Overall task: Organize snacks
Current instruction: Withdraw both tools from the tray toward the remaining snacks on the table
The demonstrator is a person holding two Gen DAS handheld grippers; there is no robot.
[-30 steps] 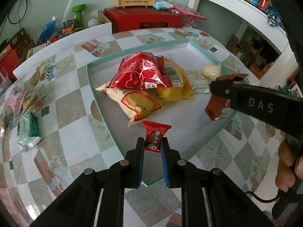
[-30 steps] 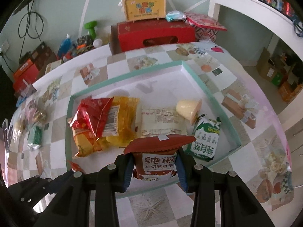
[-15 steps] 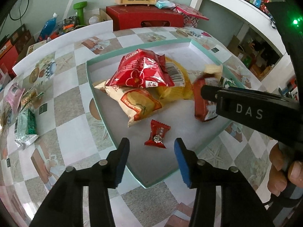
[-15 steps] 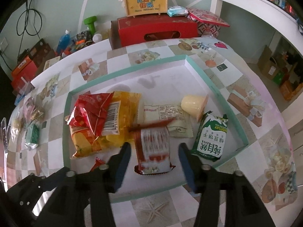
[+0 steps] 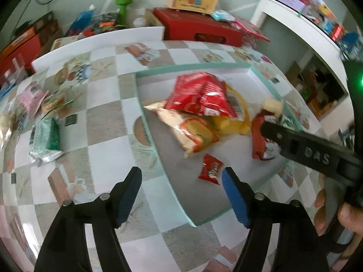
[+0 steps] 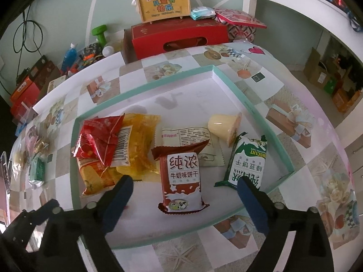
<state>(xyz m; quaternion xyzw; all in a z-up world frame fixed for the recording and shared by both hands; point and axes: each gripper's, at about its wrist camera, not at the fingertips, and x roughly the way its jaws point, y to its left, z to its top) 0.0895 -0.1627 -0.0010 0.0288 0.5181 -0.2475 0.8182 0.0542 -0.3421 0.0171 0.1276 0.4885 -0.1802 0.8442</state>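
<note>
Both grippers gaping, nothing held: left gripper (image 5: 181,179), right gripper (image 6: 183,188). Beyond, inside tray (image 6: 261,122): candy (image 5: 210,168), biscuits (image 6: 181,176). Farther left, outside tray, green pack (image 5: 45,139), long axis pointing away, nearer left gripper.

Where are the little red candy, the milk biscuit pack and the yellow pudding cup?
little red candy (image 5: 211,169), left wrist view, wrapper middle.
milk biscuit pack (image 6: 182,176), right wrist view, white label.
yellow pudding cup (image 6: 221,127), right wrist view, cup side.

A brown milk-biscuit packet (image 6: 181,179) and small red candy (image 5: 210,169) lie flat inside the green-rimmed tray (image 6: 267,131).
</note>
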